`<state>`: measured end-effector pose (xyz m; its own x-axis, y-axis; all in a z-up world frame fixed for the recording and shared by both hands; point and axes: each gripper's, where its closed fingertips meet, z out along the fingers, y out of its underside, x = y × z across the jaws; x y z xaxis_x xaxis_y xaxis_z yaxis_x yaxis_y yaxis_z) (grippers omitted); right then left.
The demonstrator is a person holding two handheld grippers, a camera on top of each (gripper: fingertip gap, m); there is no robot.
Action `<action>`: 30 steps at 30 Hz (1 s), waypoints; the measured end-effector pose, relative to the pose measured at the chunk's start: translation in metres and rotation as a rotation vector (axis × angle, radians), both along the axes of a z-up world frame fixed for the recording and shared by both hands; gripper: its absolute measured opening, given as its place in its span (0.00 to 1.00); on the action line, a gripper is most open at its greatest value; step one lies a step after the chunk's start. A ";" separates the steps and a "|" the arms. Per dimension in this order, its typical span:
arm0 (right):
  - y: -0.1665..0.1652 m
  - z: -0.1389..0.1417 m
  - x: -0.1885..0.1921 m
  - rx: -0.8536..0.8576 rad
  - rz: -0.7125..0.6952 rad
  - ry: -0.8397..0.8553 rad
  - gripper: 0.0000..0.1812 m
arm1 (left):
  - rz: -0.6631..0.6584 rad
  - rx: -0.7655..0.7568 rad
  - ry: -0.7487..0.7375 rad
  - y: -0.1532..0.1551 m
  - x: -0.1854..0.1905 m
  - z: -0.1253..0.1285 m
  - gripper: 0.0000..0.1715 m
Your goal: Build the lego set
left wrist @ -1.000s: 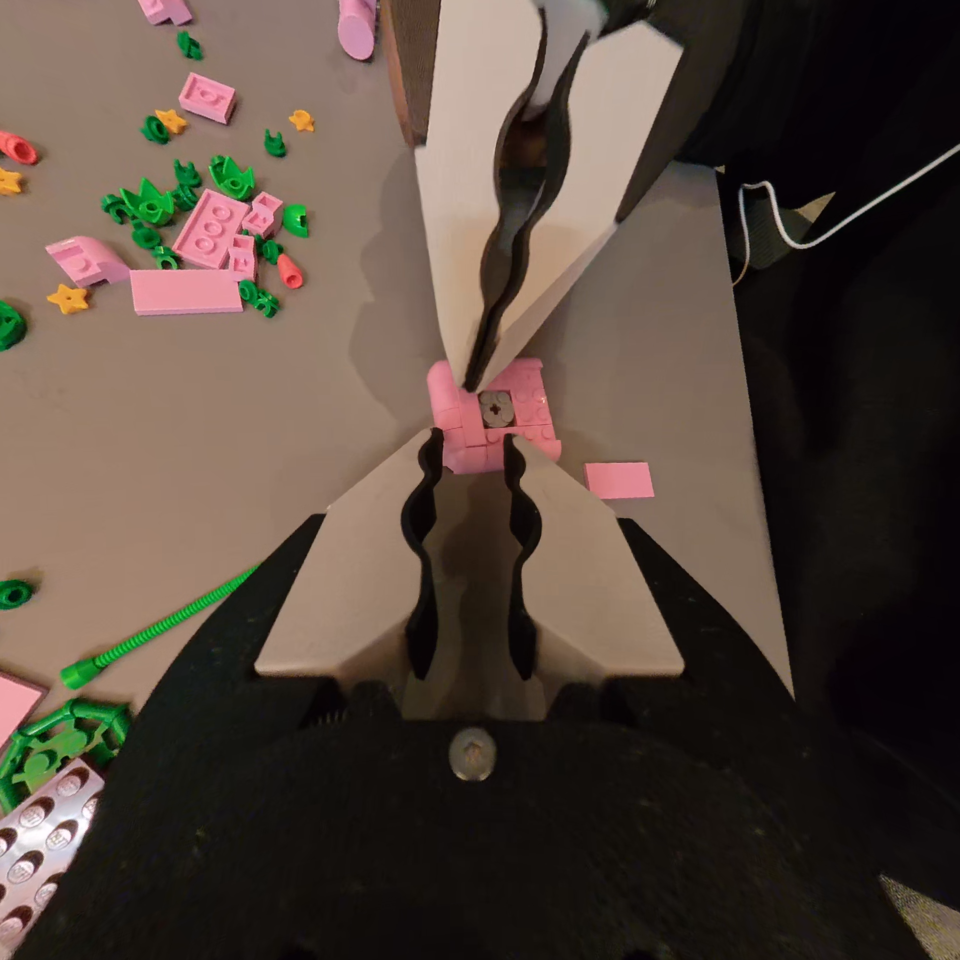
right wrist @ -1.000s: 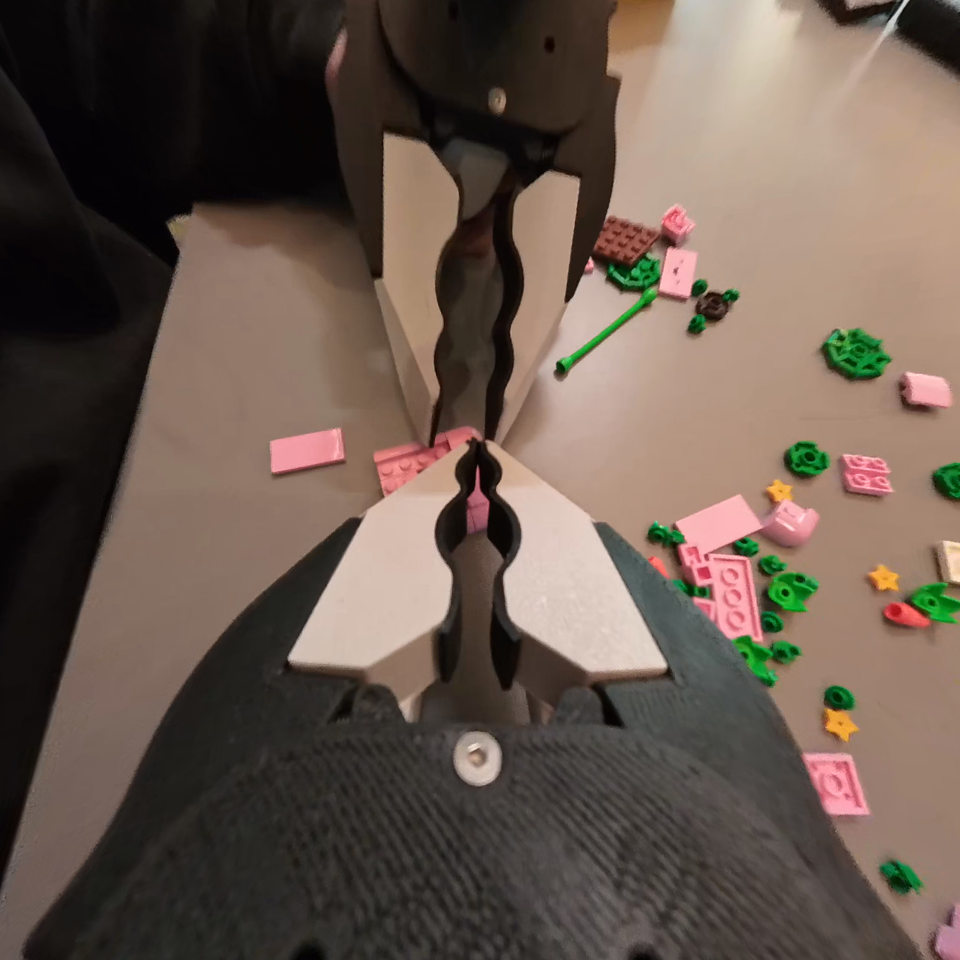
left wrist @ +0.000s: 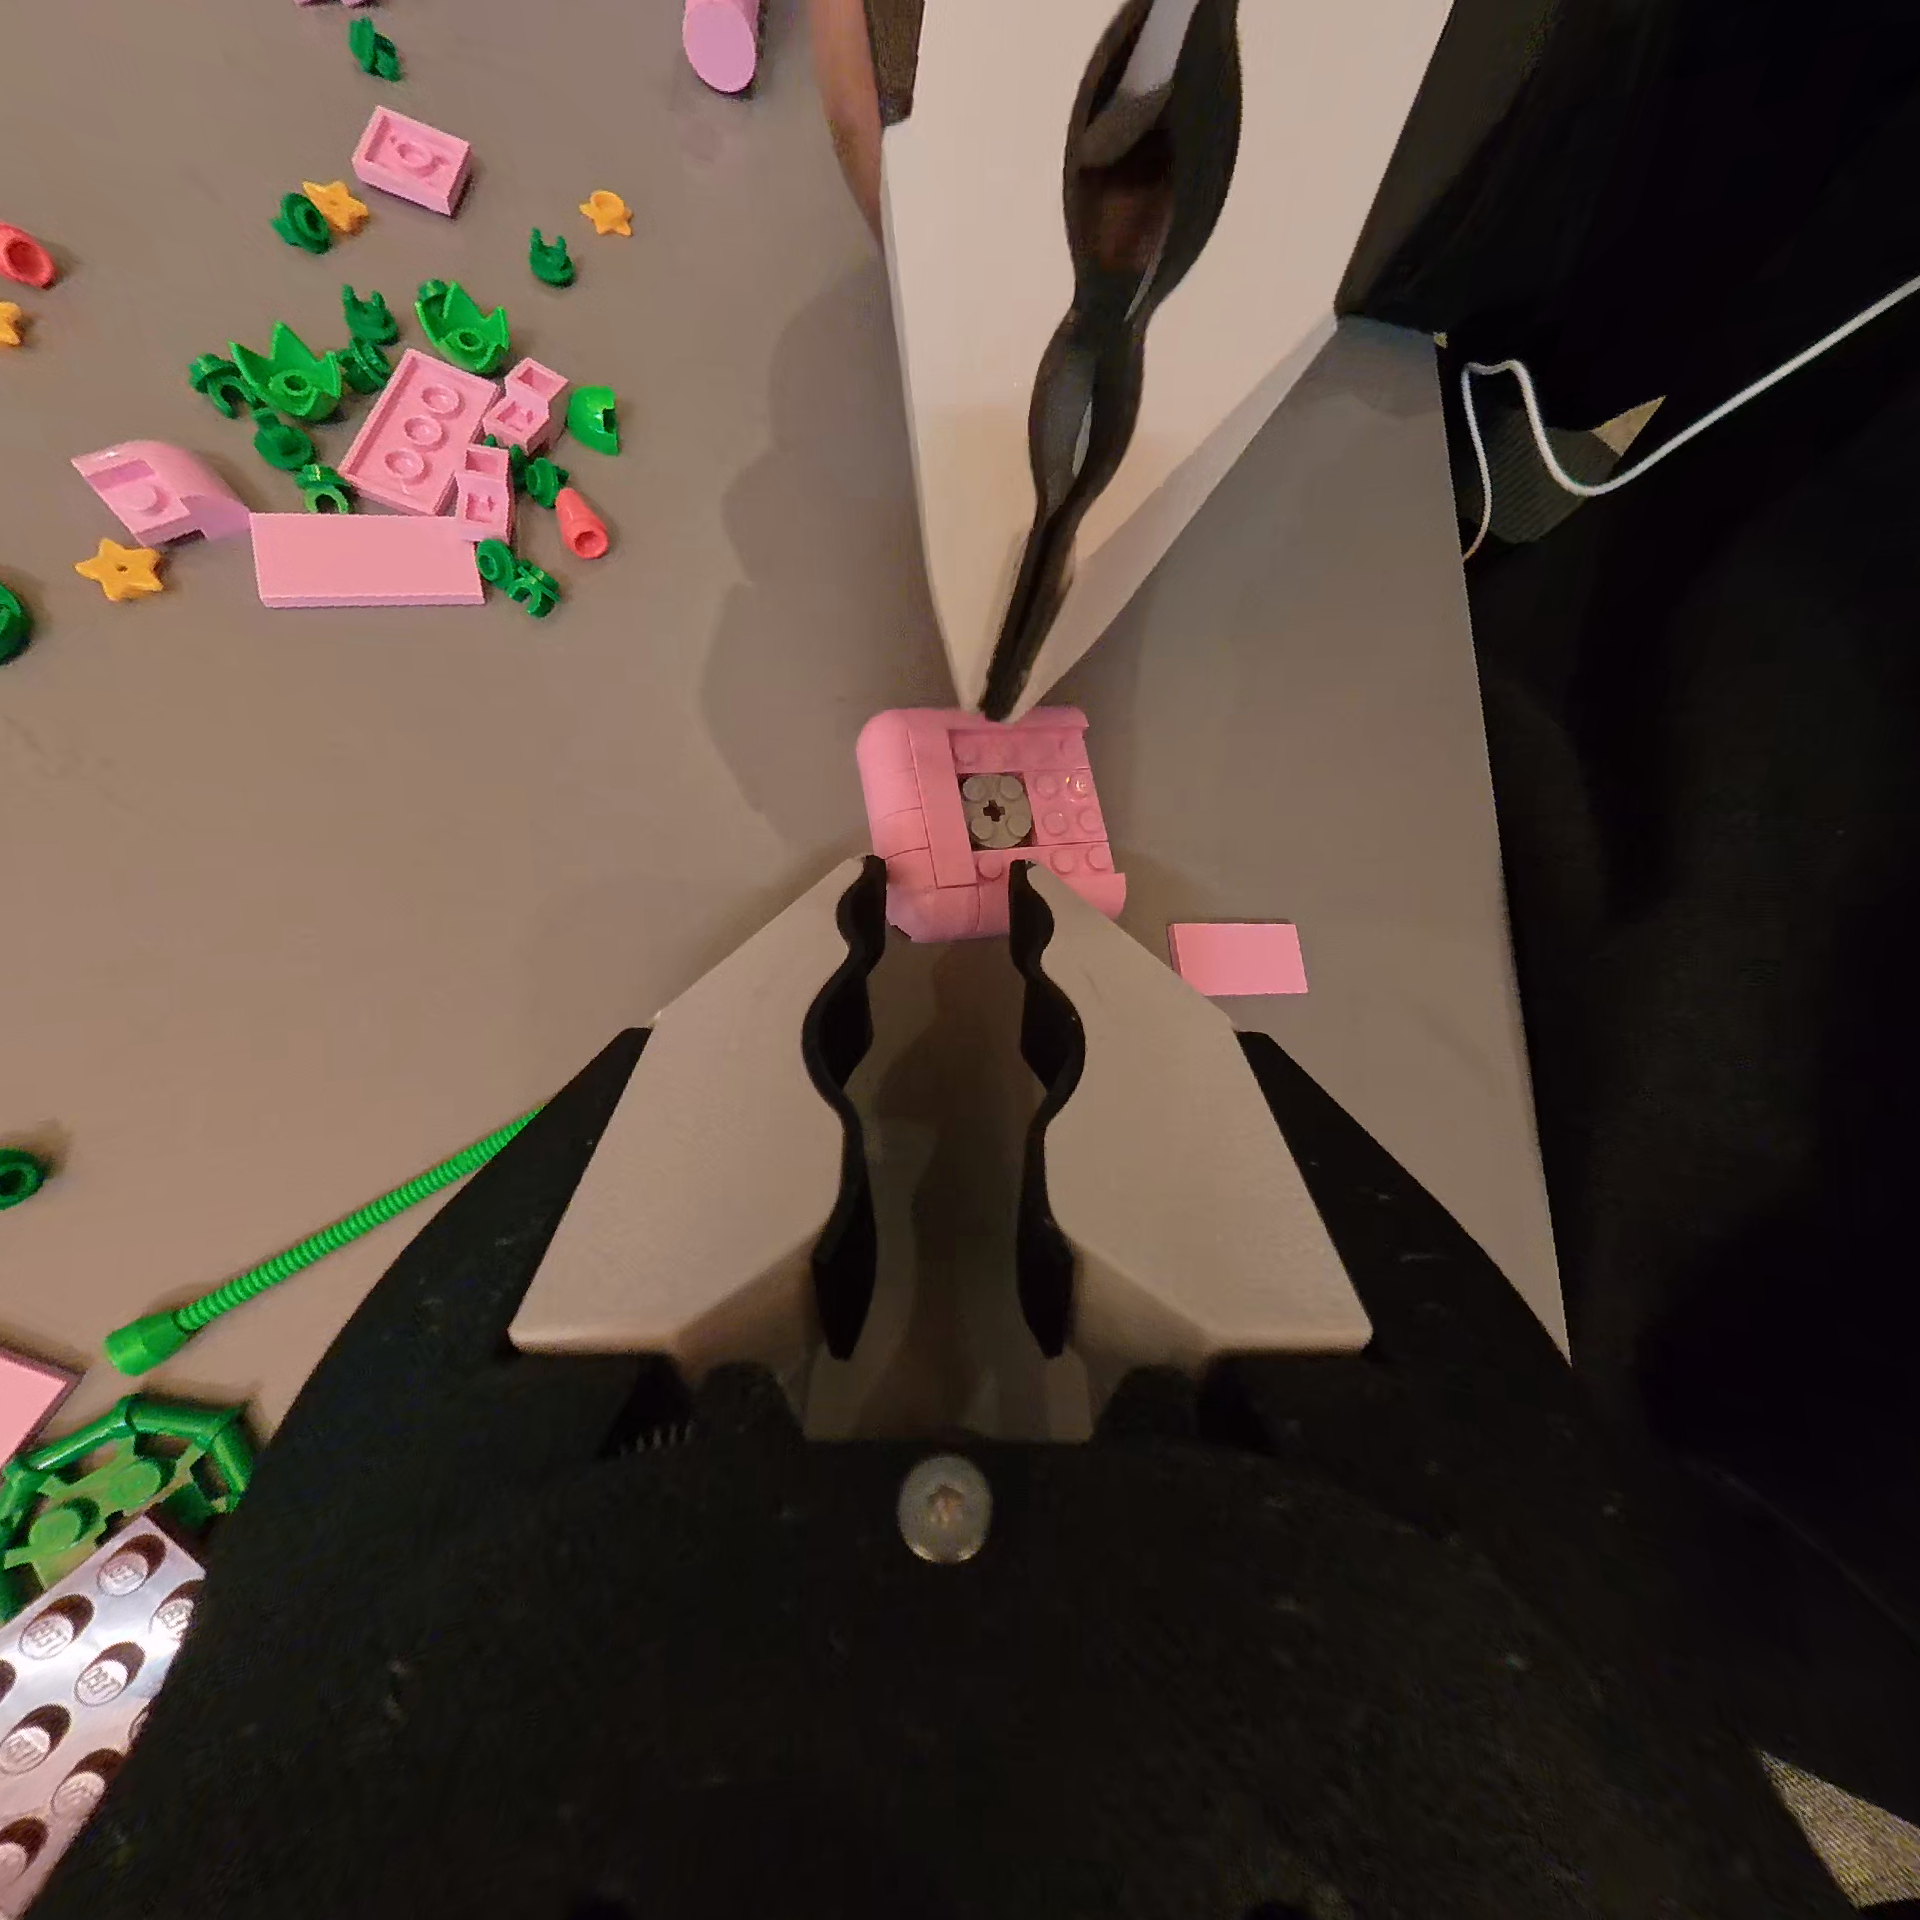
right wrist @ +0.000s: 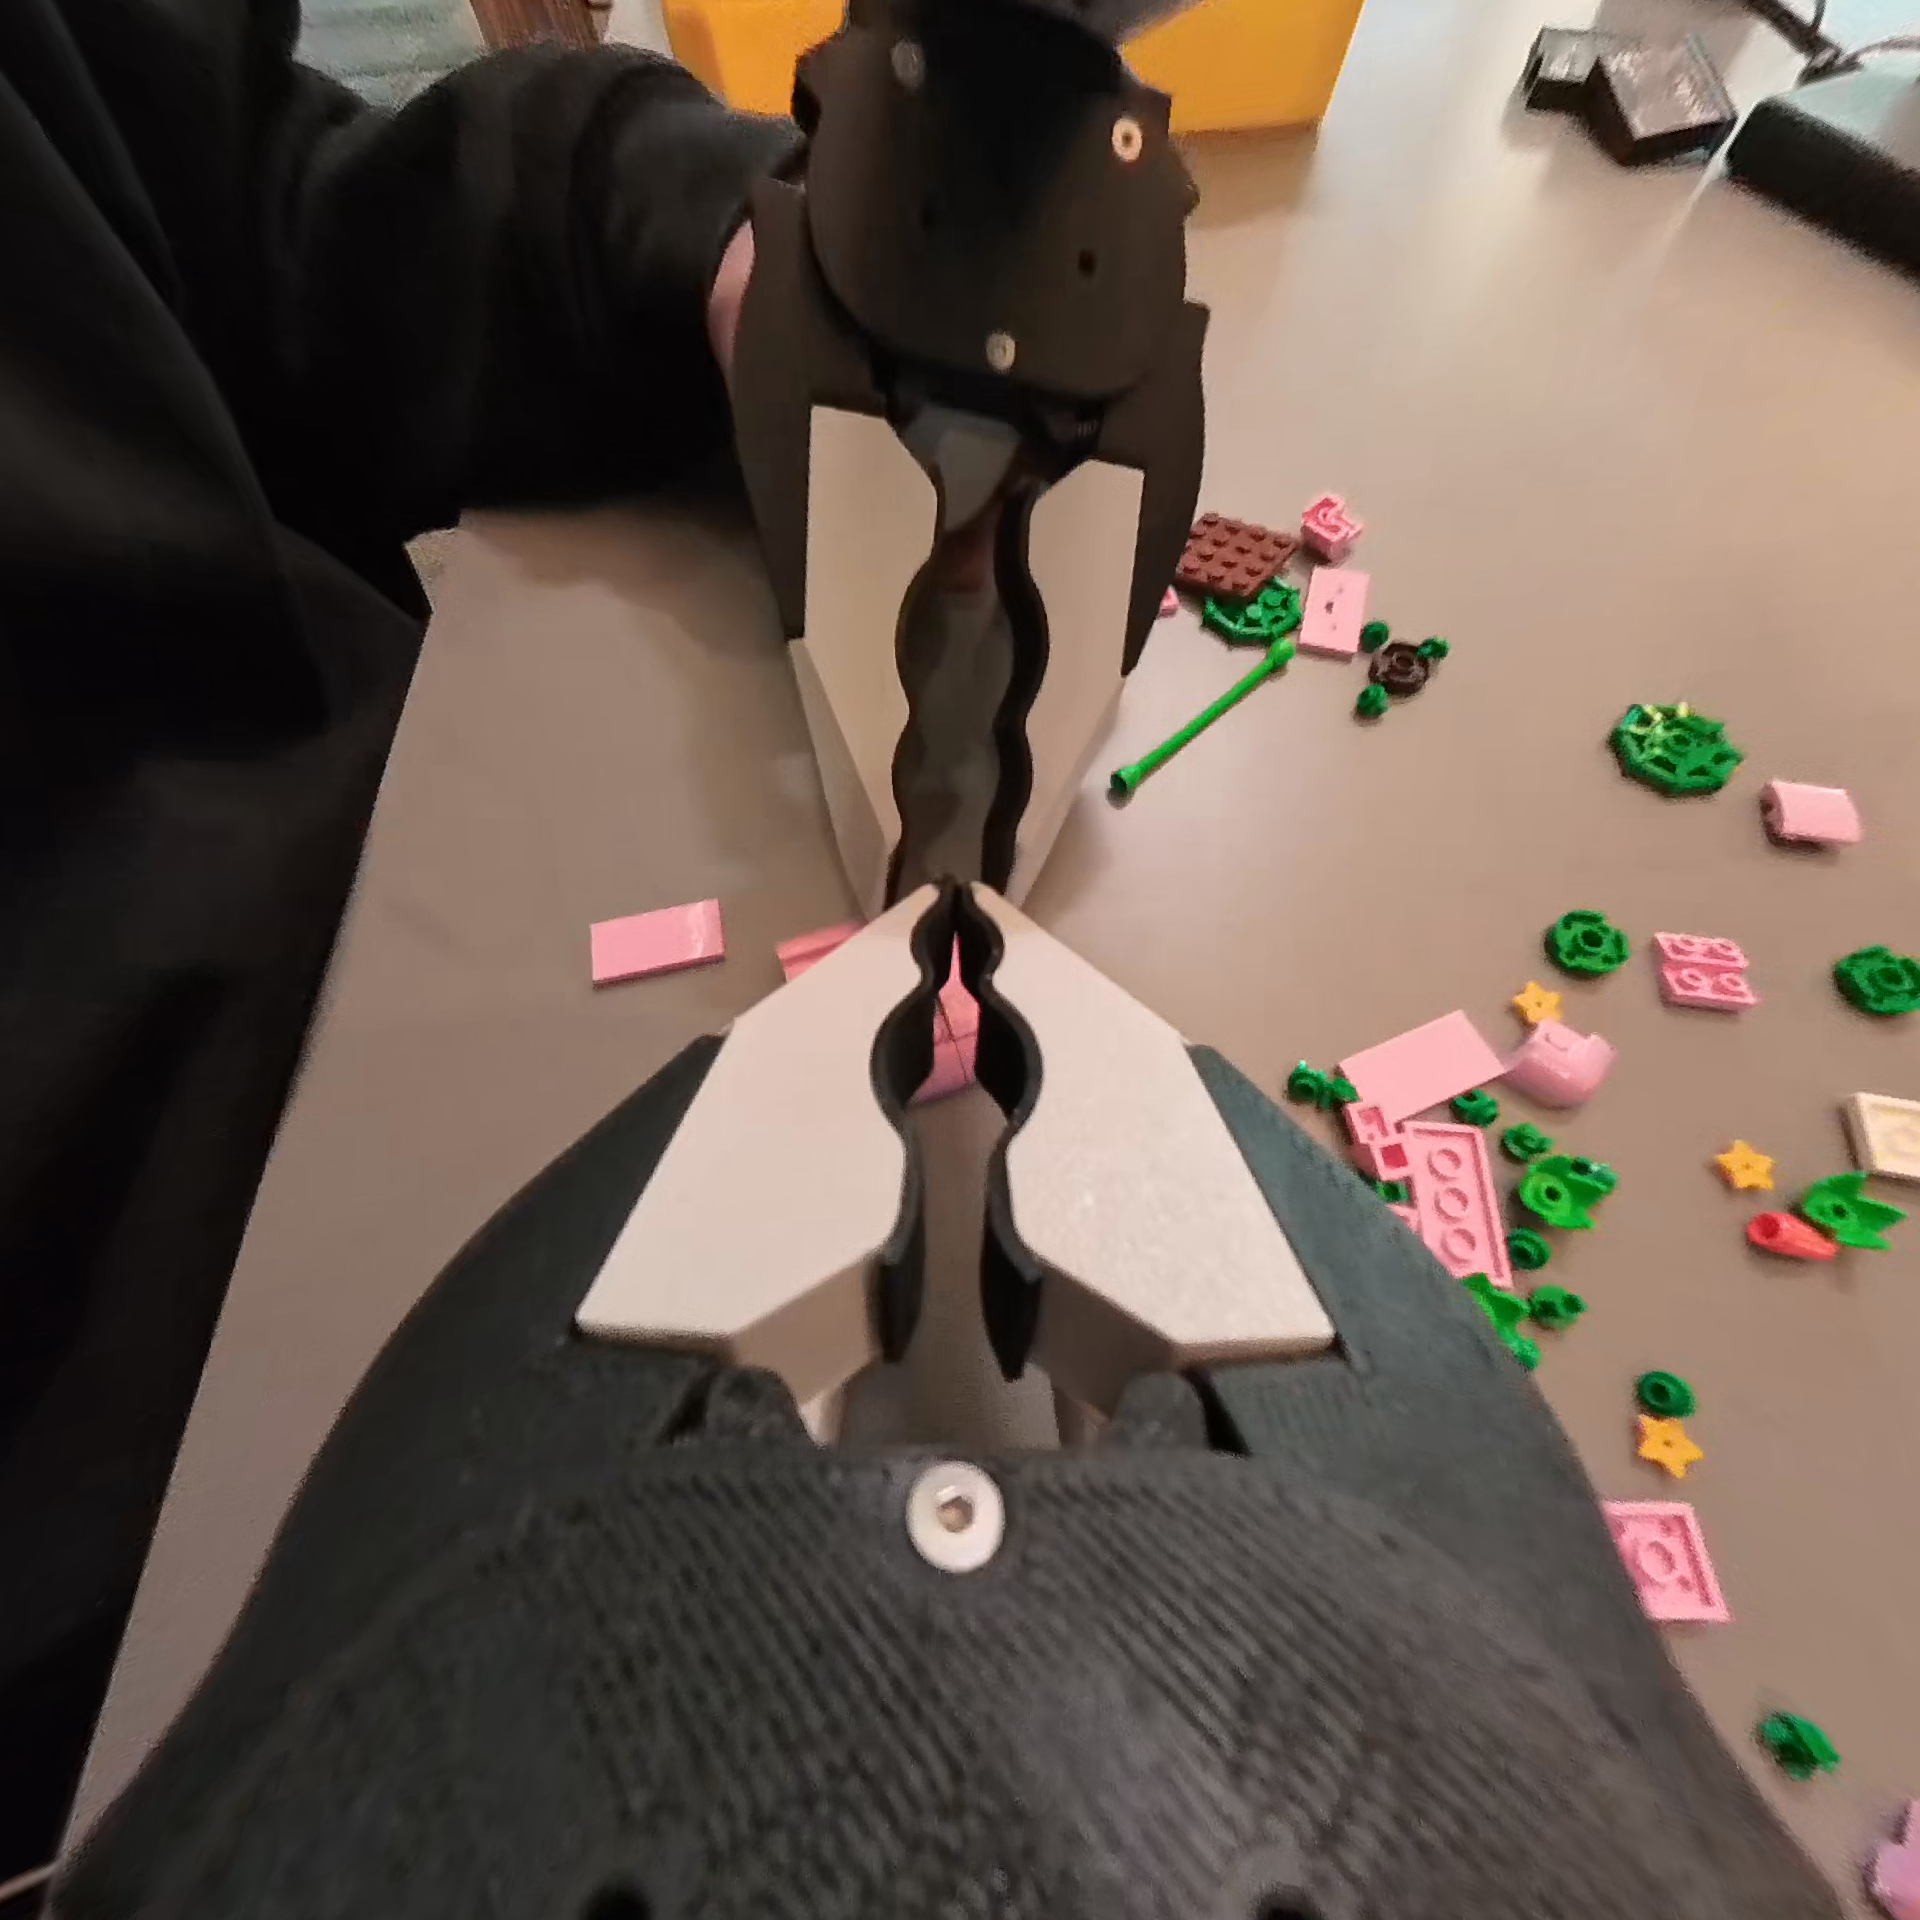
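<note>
Pink block assembly (left wrist: 987, 821) with a grey round stud piece (left wrist: 995, 810) in its middle, lying near the table's edge on a grey table (left wrist: 468, 935), between two grippers that face each other. Right gripper (left wrist: 987, 712), fingers pressed together with nothing visible between them, now touching only the far edge of the assembly; a second ago, resting further in, on top beside the grey piece. Left gripper (left wrist: 940, 883), fingers apart as before, tips set on either side of the assembly's near corner; unclear whether pressing on it. Assembly itself hardly shifted. Likely meaning: pressing-down done, piece seated, right side freed to fetch the next part. Just beside the assembly, a small flat pink tile (left wrist: 1236, 958). Further out, a green ridged rod (left wrist: 312, 1247) and a scatter of loose pink bricks (left wrist: 416, 431), green bits and yellow stars, well apart from the build.
</note>
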<state>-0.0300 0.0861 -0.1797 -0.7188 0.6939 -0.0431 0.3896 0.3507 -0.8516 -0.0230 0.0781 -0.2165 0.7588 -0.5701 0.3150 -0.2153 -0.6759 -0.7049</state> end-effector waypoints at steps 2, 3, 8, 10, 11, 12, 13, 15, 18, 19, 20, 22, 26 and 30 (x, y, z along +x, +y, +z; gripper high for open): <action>0.006 -0.027 0.002 0.080 -0.014 -0.111 0.00 | 0.000 -0.001 -0.001 0.000 0.000 0.000 0.13; 0.005 -0.031 0.001 0.060 -0.020 -0.135 0.00 | 0.000 -0.002 -0.002 0.000 0.000 0.000 0.13; 0.008 0.000 0.000 -0.016 -0.022 -0.023 0.00 | 0.000 0.000 0.002 0.000 0.000 0.000 0.13; 0.009 -0.004 0.001 -0.016 -0.019 -0.056 0.00 | 0.000 -0.002 0.000 0.000 0.000 0.000 0.13; 0.011 -0.020 0.003 0.037 -0.022 -0.113 0.00 | 0.000 -0.002 0.000 0.000 0.000 0.000 0.13; 0.012 -0.033 0.004 0.078 -0.023 -0.155 0.00 | 0.000 -0.003 -0.001 0.000 0.000 0.000 0.13; 0.009 -0.029 0.005 0.048 -0.010 -0.145 0.00 | 0.000 -0.003 0.000 0.000 0.000 0.000 0.13; 0.013 -0.023 0.002 0.066 -0.026 -0.098 0.00 | 0.000 0.000 0.003 0.000 0.000 0.000 0.13; 0.009 -0.003 0.000 -0.007 -0.023 -0.032 0.00 | 0.000 -0.001 0.002 0.000 0.000 0.000 0.13; 0.007 -0.004 0.000 -0.008 -0.015 -0.038 0.00 | 0.000 -0.002 0.002 0.000 0.000 0.000 0.13; 0.006 -0.012 0.001 0.014 -0.011 -0.065 0.00 | 0.000 -0.002 0.001 0.000 0.000 0.000 0.13; 0.004 -0.030 0.001 0.063 -0.015 -0.125 0.00 | 0.000 -0.003 0.001 0.000 0.000 0.000 0.13; -0.006 -0.014 -0.001 0.023 0.007 -0.063 0.00 | 0.000 -0.004 0.002 0.000 0.000 -0.001 0.13; -0.012 -0.030 0.001 0.067 0.021 -0.131 0.00 | 0.001 -0.005 0.005 0.000 0.000 -0.001 0.13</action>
